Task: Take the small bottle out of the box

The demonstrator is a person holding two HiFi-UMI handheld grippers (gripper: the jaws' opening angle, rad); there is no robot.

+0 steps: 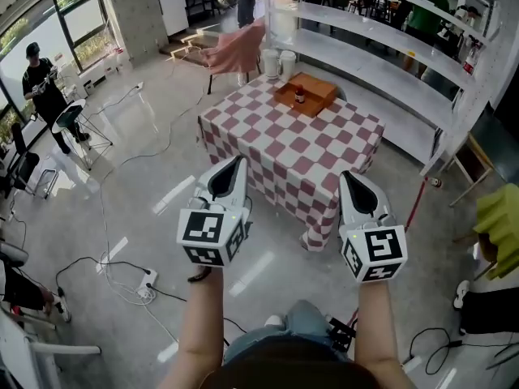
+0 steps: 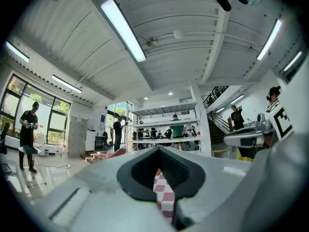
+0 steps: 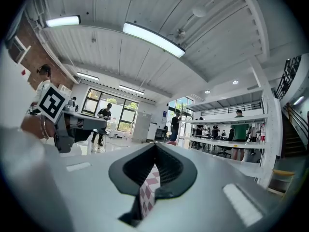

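Looking down at the small bottle (image 1: pixel 299 96), standing inside the brown box (image 1: pixel 315 92), toward that box's left part. Reading the bottle's long axis as vertical, cap end pointing up, darker body below; finer detail being too small to tell.

Finding the box lying open-topped on the counter (image 1: pixel 308 148), on a red-and-white checked cloth, nearer the far edge than the near corner. Spotting two white cylindrical containers (image 1: pixel 270 61) just beyond the box, side by side at the far edge; not being able to tell what is inside them from here.

Holding both claws in the air well short of the box, above the pale floor (image 1: pixel 138 177) on the near side of the checked cloth: left claw (image 1: pixel 240 160) to the box's near left, right claw (image 1: pixel 347 174) to its near right. Showing the left claw clenched, tips meeting, gripping nothing, only a sliver of checked cloth peeking through behind the tips. Showing the right claw clenched the same way, tips together on nothing.

Picking out, farther from the box, a pink chair (image 1: pixel 237 47) beyond the white containers, a long white shelf rack (image 1: pixel 389 31) to the box's right, and a white power strip (image 1: pixel 146 280) on the floor, far to the box's near left.
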